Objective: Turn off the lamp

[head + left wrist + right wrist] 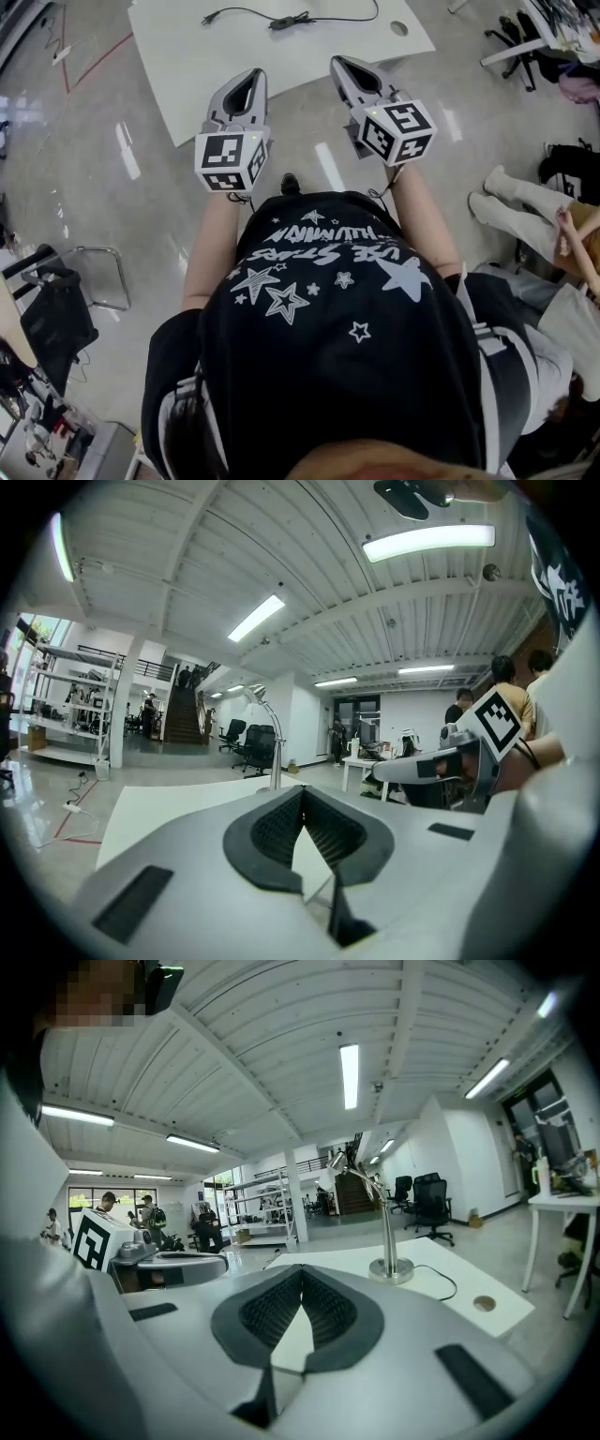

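The person stands facing the white rectangular counter (281, 70), which lies at 12 o'clock in the head view, with both claws held out short of its near edge. The left claw (251, 77) has its ribbed pads pressed together with nothing between them, and the right claw (339, 64) is likewise closed and empty.

The chrome gooseneck lamp (386, 1232) stands on its round base on the counter, at about 1 o'clock from the right claw and well apart from it. From the left claw (303, 794) it sits at 12 o'clock, just as far off. Whether its head is lit cannot be told. A thin black cord (337, 18) runs across the far part of the counter, with a small black inline switch (281, 22) along it.

The step in hand looks like the approach. To do it well, one closed claw should go to the inline switch, come down squarely on its button, and press briefly. The other claw can pin the cord nearby so the switch does not skid on the smooth top.

The black T-shirt (328, 309) carries white stars and lettering, upside down here and not legible with confidence. The marker cube (230, 161) on each claw shows only square black-and-white patterns, no words.
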Action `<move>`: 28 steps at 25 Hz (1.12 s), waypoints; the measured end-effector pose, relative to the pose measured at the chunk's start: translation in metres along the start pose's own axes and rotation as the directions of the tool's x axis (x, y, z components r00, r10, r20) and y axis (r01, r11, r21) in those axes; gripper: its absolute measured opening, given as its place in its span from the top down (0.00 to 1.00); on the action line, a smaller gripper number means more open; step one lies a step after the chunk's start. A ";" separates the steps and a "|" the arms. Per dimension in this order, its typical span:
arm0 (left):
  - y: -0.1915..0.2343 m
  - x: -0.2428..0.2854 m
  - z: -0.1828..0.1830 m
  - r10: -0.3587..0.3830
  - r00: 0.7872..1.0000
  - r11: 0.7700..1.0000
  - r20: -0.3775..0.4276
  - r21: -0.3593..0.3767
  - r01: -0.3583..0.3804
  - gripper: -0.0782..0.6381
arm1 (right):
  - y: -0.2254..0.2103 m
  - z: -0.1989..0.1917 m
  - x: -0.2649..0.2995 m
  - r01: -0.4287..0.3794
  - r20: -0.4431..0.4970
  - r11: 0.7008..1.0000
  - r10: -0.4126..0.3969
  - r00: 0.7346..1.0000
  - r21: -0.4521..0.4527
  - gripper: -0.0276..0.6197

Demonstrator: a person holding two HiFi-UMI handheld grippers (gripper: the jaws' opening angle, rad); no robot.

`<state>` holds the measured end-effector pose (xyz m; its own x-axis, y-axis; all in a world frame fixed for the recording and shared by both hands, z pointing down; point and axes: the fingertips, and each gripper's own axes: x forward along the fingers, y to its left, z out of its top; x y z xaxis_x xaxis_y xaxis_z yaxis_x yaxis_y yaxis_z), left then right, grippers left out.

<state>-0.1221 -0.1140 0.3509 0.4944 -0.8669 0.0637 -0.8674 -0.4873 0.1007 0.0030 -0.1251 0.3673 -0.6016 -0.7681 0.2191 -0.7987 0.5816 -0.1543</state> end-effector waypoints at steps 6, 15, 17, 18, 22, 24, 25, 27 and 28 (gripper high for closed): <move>0.021 0.015 -0.005 -0.026 1.000 1.000 -0.014 -0.004 0.026 0.88 | -0.002 -0.004 0.022 0.030 -0.010 0.999 -0.030 1.000 0.028 0.95; 0.023 0.049 -0.015 -0.012 0.999 1.000 -0.040 -0.002 0.012 0.88 | -0.042 -0.005 0.041 0.016 -0.027 0.999 -0.015 1.000 0.048 0.95; 0.028 0.058 -0.015 -0.007 0.999 1.000 -0.044 0.005 0.007 0.88 | -0.048 -0.002 0.054 0.000 -0.024 0.999 0.001 1.000 0.046 0.95; 0.032 0.062 -0.016 -0.002 0.999 1.000 -0.048 0.008 0.002 0.88 | -0.051 0.001 0.061 -0.008 -0.023 0.999 0.009 1.000 0.044 0.95; 0.045 0.086 -0.013 0.022 0.998 1.000 -0.060 0.014 -0.021 0.88 | -0.068 0.011 0.089 -0.035 -0.022 0.998 0.036 0.999 0.044 0.95; 0.048 0.100 -0.014 0.023 0.997 1.000 -0.072 0.020 -0.022 0.88 | -0.079 0.013 0.102 -0.047 -0.028 0.998 0.048 0.998 0.048 0.95; 0.050 0.107 -0.016 0.024 0.996 0.999 -0.080 0.023 -0.022 0.88 | -0.084 0.013 0.108 -0.052 -0.032 0.997 0.054 0.998 0.050 0.95; 0.055 0.120 -0.021 0.022 0.995 0.999 -0.095 0.025 -0.020 0.88 | -0.092 0.013 0.121 -0.061 -0.041 0.997 0.064 0.997 0.053 0.95; 0.057 0.125 -0.025 0.019 0.995 0.999 -0.102 0.027 -0.016 0.88 | -0.096 0.012 0.127 -0.066 -0.046 0.996 0.069 0.997 0.054 0.95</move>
<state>-0.1089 -0.2475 0.3890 0.4810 -0.8607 0.1665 -0.8765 -0.4759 0.0723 0.0029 -0.2813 0.3982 -0.6540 -0.7132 0.2524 -0.7565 0.6159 -0.2200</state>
